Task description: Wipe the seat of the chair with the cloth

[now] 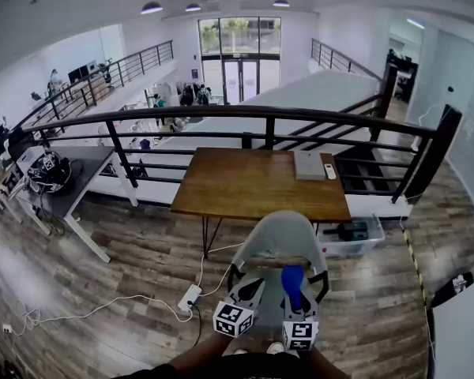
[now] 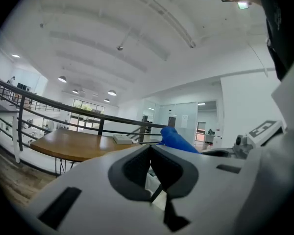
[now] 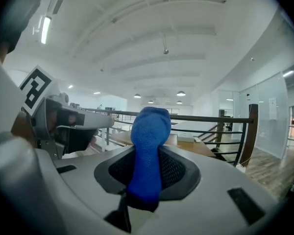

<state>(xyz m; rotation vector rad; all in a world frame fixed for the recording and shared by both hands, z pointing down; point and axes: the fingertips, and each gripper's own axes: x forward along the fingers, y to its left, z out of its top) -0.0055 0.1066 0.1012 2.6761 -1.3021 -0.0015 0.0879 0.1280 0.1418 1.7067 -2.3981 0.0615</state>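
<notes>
In the head view a light grey chair (image 1: pixel 280 239) stands in front of me, tucked toward a wooden table (image 1: pixel 237 188); both grippers hang over its seat and hide most of it. My right gripper (image 1: pixel 294 292) is shut on a blue cloth (image 1: pixel 291 283), which sticks up between the jaws in the right gripper view, cloth (image 3: pixel 148 148), gripper (image 3: pixel 146 187). My left gripper (image 1: pixel 248 286) is just left of it, shut with nothing between its pads (image 2: pixel 156 180). The cloth (image 2: pixel 177 140) also shows past the left gripper's jaws.
A grey laptop (image 1: pixel 309 165) and a white remote (image 1: pixel 329 171) lie on the table. A black railing (image 1: pixel 221 113) runs behind it. A plastic bin (image 1: pixel 349 235) sits on the floor at the right, a power strip (image 1: pixel 189 298) with cables at the left, a white desk (image 1: pixel 71 192) further left.
</notes>
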